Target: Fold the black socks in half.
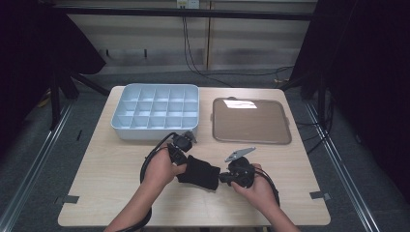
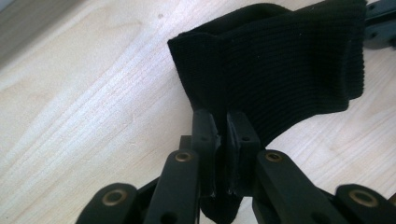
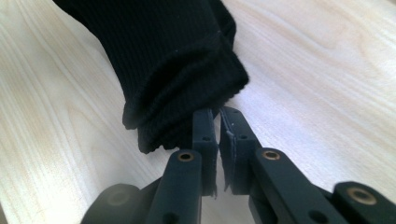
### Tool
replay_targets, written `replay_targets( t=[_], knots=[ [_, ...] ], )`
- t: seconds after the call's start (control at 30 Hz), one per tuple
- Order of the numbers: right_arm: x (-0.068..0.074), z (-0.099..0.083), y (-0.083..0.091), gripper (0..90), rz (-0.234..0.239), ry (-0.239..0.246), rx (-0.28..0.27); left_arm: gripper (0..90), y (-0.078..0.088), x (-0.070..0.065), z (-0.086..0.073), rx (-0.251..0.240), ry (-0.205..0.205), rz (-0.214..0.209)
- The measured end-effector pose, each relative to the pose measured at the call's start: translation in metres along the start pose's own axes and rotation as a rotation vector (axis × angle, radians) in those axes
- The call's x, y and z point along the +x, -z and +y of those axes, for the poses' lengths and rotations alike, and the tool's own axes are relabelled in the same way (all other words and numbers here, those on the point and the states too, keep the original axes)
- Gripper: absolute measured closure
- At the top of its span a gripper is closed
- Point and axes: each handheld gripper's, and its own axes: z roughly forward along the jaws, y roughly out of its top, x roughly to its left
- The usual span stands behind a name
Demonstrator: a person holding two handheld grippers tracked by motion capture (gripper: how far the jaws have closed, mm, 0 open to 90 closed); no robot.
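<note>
A black ribbed knit sock (image 1: 199, 172) lies near the front of the pale wooden counter (image 1: 111, 169), stretched between both hands; the left tongs (image 2: 223, 122) are pinched tight on one edge of it; the right tongs (image 3: 218, 122) are pinched on its cuff end; behind sit a light blue plastic box with many small compartments (image 1: 155, 112) and a flat brown tray (image 1: 251, 121), side by side.

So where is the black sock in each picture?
High view: the black sock lies low in the middle, stretched between the two tools.
Left gripper view: upper right, running down into the closed jaws.
Right gripper view: top centre-left, its cuff edge at the closed jaws.
Shared landmark: the light wooden table beneath it.
</note>
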Motion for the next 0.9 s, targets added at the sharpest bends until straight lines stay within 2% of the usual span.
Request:
replay_targets(
  t=[0.1, 0.17, 0.3, 0.4, 0.57, 0.63, 0.9],
  knots=[
    [0.0, 0.003, 0.007, 87.1, -0.007, 0.005, -0.008, 83.2, -0.002, 0.001, -0.001, 0.005, -0.004, -0.007],
    [0.0, 0.008, 0.016, 88.8, -0.015, 0.009, -0.035, 83.2, -0.005, 0.0, -0.002, 0.002, -0.006, -0.023],
    [0.003, 0.017, 0.021, 90.0, -0.012, 0.031, -0.046, 83.2, -0.01, -0.004, 0.0, 0.002, -0.017, -0.034],
    [0.006, 0.022, 0.019, 90.0, -0.005, 0.039, -0.049, 83.3, -0.011, -0.006, 0.001, 0.003, -0.024, -0.041],
    [0.016, 0.031, 0.006, 90.0, 0.018, 0.046, -0.044, 83.3, -0.014, -0.007, 0.002, 0.005, -0.036, -0.036],
    [0.021, 0.035, -0.001, 90.0, 0.029, 0.054, -0.044, 83.2, -0.015, -0.006, 0.0, 0.002, -0.026, -0.042],
    [0.028, 0.047, -0.004, 90.0, 0.042, 0.072, -0.05, 83.3, -0.014, -0.003, -0.003, -0.007, -0.013, -0.057]
  ],
)
